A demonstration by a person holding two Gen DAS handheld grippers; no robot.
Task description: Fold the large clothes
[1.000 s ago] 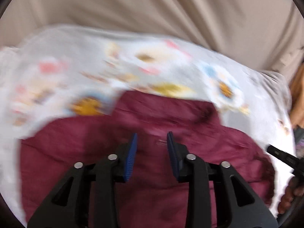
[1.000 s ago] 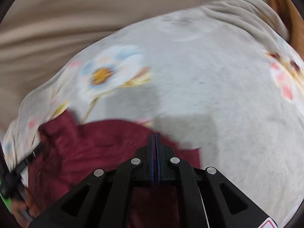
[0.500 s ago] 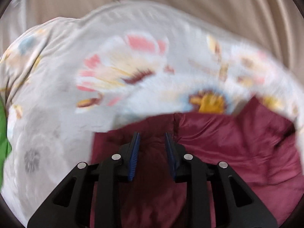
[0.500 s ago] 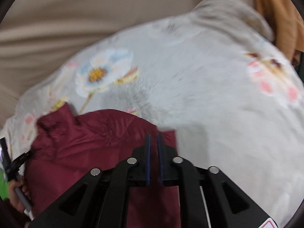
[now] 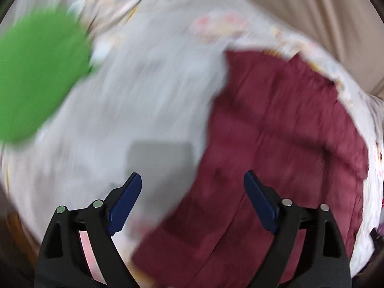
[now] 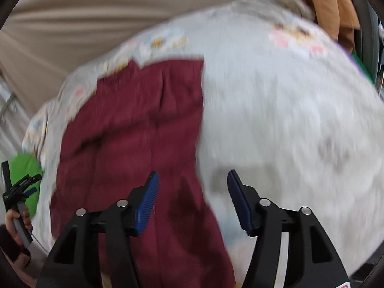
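Note:
A maroon garment (image 5: 276, 144) lies flat on a white flowered sheet (image 5: 144, 91); it also shows in the right wrist view (image 6: 134, 139) on the same sheet (image 6: 276, 110). My left gripper (image 5: 192, 201) is open and empty, above the garment's left edge. My right gripper (image 6: 192, 199) is open and empty, above the garment's right edge. The left gripper also shows at the far left of the right wrist view (image 6: 16, 192), held by a hand. Both views are blurred by motion.
A green cloth (image 5: 36, 76) lies at the sheet's left side, also seen in the right wrist view (image 6: 24, 165). A beige curtain (image 6: 96, 19) hangs behind. An orange-brown fabric (image 6: 321, 4) hangs at the back right.
Both grippers have opened wide and pulled back from the garment. The left one swung left, bringing the green cloth into view. The garment now lies released on the sheet.

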